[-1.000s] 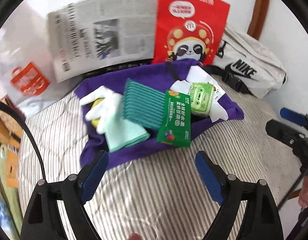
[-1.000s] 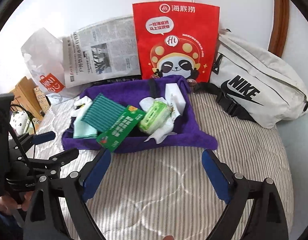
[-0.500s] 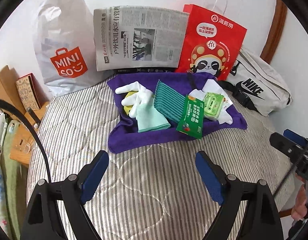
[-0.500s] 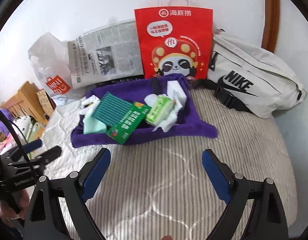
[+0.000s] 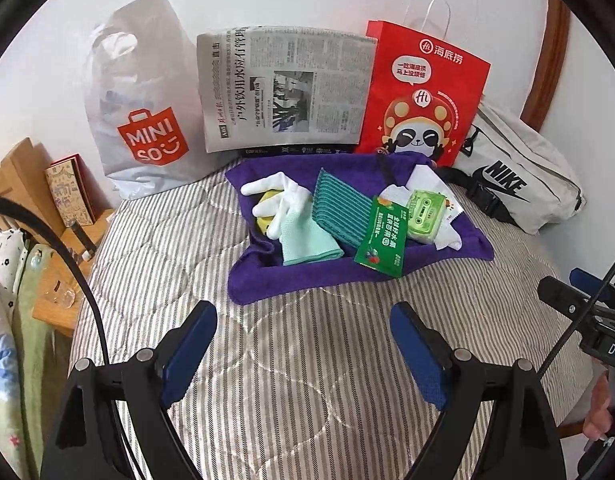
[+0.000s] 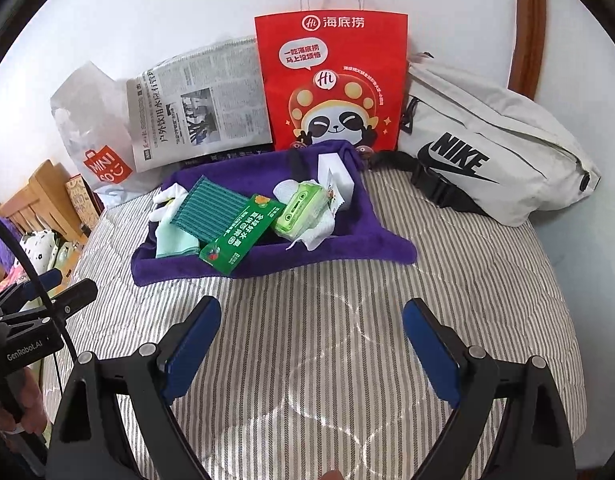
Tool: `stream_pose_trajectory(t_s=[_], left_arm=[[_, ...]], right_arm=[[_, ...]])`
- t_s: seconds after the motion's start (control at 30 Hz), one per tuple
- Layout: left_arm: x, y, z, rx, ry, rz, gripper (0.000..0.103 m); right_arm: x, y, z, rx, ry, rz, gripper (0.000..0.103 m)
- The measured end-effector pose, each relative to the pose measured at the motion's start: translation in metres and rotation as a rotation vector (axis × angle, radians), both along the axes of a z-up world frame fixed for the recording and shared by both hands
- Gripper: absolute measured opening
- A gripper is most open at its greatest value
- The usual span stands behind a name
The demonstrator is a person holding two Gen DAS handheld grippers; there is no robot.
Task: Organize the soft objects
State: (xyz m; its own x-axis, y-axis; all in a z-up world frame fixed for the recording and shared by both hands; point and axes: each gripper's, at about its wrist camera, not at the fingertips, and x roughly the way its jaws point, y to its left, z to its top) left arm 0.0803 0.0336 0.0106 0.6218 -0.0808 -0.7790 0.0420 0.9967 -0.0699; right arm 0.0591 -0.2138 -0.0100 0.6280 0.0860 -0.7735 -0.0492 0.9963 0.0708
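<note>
- Left wrist view: from low over the striped bedcover (image 5: 307, 360), facing the wall, purple towel (image 5: 347, 276) near.
- Right wrist view: similar height, set further right.
- Shared: towel pile, red paper bag (image 6: 331, 80).

Purple towel (image 5: 347, 272) on bed, glove (image 5: 295, 220), green cloth (image 5: 339, 208) atop

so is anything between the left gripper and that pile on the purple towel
Nothing visible. Only bare striped bedding lies between the open left gripper and the purple towel; the green packet overhangs its near edge.
</note>
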Motion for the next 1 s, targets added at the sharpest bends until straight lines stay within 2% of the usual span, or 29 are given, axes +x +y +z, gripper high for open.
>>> stream_pose_trajectory(t_s=[0.1,0.33,0.43,0.63,0.73,0.83,0.93,1.0], left_arm=[[-0.002,0.002,0.002,0.001,-0.002,0.007,0.088],[-0.003,0.007,0.012,-0.053,-0.025,0.01,0.088],[-0.006,0.006,0.016,-0.007,-0.03,0.013,0.088],[-0.011,0.013,0.016,0.008,-0.029,0.051,0.088],[-0.017,0.019,0.011,-0.039,-0.023,0.052,0.088],[-0.018,0.027,0.009,-0.044,0.004,0.054,0.088],[-0.016,0.032,0.009,0.005,0.003,0.087,0.088],[-0.013,0.035,0.009,-0.012,-0.001,0.084,0.088]], right_arm=[[0.0,-0.002,0.0,0.004,0.003,-0.007,0.092],[0.003,-0.003,0.003,0.046,0.026,0.013,0.092],[0.0,-0.001,0.007,0.011,0.009,0.002,0.092],[-0.003,0.001,0.011,-0.006,0.005,-0.007,0.092],[-0.003,0.001,0.008,0.079,0.042,0.04,0.092],[0.0,0.003,0.009,-0.007,0.036,0.002,0.092],[0.002,0.001,0.01,-0.002,0.037,-0.013,0.092],[0.003,0.001,0.01,0.011,0.033,-0.013,0.092]])
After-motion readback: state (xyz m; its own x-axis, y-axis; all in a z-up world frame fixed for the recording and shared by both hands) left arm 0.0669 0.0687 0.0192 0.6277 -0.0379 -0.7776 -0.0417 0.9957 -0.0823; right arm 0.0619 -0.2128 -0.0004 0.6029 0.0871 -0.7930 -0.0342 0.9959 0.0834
